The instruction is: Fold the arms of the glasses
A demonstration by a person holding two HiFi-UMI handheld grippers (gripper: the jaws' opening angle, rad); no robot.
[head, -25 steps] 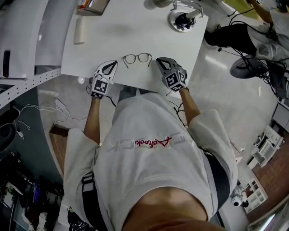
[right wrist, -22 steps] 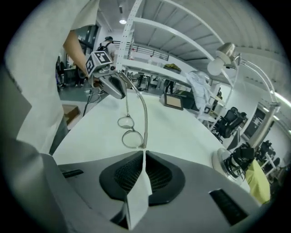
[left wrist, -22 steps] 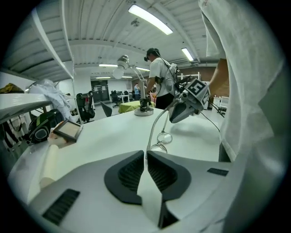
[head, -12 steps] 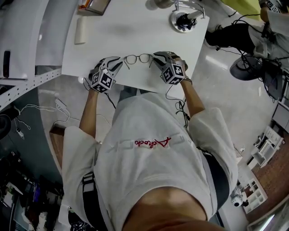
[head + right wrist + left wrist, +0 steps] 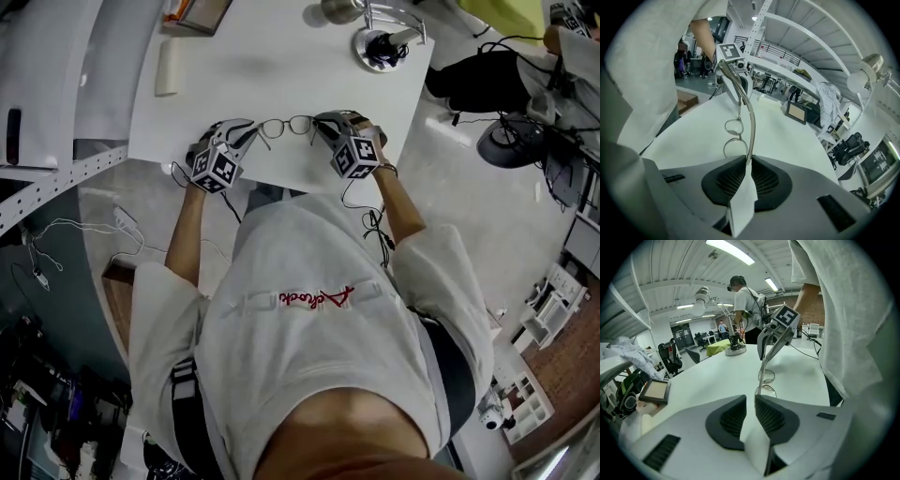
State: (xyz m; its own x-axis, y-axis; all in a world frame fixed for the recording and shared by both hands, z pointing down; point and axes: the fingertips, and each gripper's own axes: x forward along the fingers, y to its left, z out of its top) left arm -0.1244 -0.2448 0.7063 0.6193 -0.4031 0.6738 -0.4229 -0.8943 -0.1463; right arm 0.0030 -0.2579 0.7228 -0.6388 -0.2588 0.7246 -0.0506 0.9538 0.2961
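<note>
Now glasses (image 5: 286, 124) rest at six o'clock on the table (image 5: 281, 66): right gripper (image 5: 749, 160) closing onto a temple (image 5: 751, 126), left gripper (image 5: 750, 398) narrow at nine o'clock, not clamped. One-sided pull could drag them off.

I am stretching both arms forward, my left forearm (image 5: 185, 239) and my right forearm (image 5: 398, 211), with the wrists turned inward so that the two claws are facing each other. Both are pointing slanted downward. My left claw (image 5: 247, 128) is holding its jaws a narrow gap apart; the left glasses arm (image 5: 760, 373) is lying against one pad and is not pinched. My right claw (image 5: 324, 122) is closing its jaws, and its pads are pressing on the right glasses arm (image 5: 751, 136).
</note>
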